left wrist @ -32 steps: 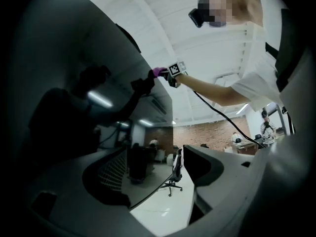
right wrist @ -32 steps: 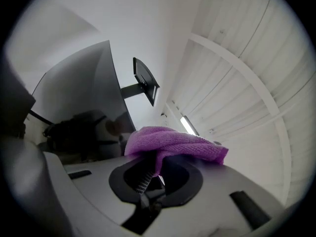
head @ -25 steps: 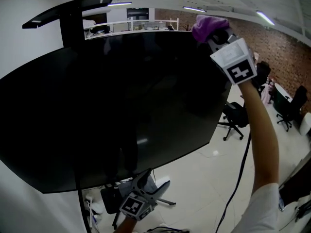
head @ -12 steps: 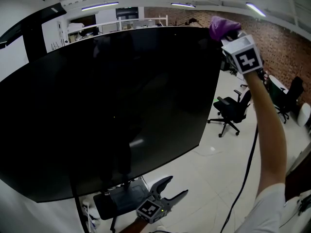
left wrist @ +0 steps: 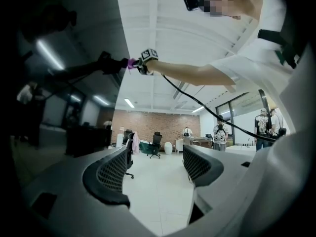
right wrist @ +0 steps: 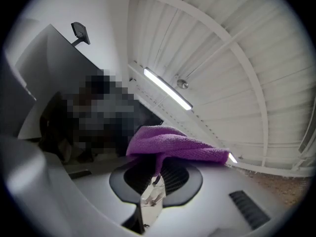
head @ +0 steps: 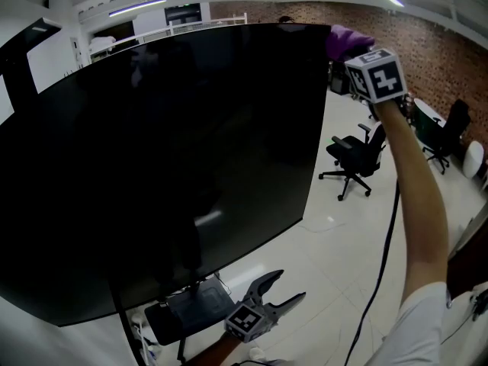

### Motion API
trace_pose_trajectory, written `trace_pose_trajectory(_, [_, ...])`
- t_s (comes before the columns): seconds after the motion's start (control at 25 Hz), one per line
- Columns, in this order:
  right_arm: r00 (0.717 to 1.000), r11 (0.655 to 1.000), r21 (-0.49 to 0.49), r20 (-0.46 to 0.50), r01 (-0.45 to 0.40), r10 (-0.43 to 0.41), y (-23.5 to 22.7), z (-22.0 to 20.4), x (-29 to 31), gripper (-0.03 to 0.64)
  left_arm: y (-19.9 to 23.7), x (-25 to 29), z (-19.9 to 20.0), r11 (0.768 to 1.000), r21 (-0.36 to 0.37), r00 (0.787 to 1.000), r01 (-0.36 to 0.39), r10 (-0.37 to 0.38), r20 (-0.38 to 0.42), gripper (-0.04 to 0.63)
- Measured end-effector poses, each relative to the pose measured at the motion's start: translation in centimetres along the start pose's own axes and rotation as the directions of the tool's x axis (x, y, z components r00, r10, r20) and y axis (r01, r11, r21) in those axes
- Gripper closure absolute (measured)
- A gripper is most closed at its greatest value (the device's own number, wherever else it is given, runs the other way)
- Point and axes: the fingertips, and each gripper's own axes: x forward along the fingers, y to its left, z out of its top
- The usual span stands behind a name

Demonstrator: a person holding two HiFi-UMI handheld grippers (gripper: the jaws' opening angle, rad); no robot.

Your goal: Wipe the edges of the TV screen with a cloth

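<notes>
Clamping the cloth [head: 347,40] at the top of the TV screen [head: 168,158], the right hand-held gripper [head: 352,52] needs even pressure along the edge — the left hand-held gripper [head: 276,294] hangs wide, empty.

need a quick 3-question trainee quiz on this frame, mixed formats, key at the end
1. True or false: the left gripper is shut on the purple cloth.
2. In the head view, where on the TV screen is the cloth? A) upper right corner B) bottom edge C) centre
3. Fill in: the left gripper's jaws are ____.

Key: 1 false, the right gripper is shut on it; 2 A; 3 open, with nothing between them.
</notes>
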Motion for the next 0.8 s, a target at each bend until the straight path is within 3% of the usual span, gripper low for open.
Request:
trace_pose_trajectory(0.16, [0.994, 0.993, 0.070, -0.034, -0.100, 0.103, 4.0, -4.9, 0.2, 0.571, -0.4, 0.3, -1.5, 1.000, 0.005, 0.999, 0.030, -0.030, -0.025, 0.258])
trace_pose_trajectory(0.32, [0.982, 0.963, 0.195, -0.017, -0.184, 0.191, 9.7, -11.1, -0.2, 0.571, -0.6, 0.2, -3.3, 0.999, 0.027, 0.998, 0.041, -0.040, -0.057, 0.259])
trace_pose_trajectory(0.6, [0.951, 0.914, 0.338, -0.128, -0.225, 0.281, 19.3, -26.5, -0.9, 0.571, 0.3, -1.1, -4.5, 1.000, 0.010, 0.998, -0.022, 0.022, -0.056, 0.262])
trace_pose_trajectory(0.8, [0.950, 0.888, 0.424, -0.162, -0.178, 0.267, 25.1, -35.3, -1.3, 0.571, 1.5, -3.0, -6.2, 0.998, 0.033, 0.997, -0.056, 0.057, -0.052, 0.262])
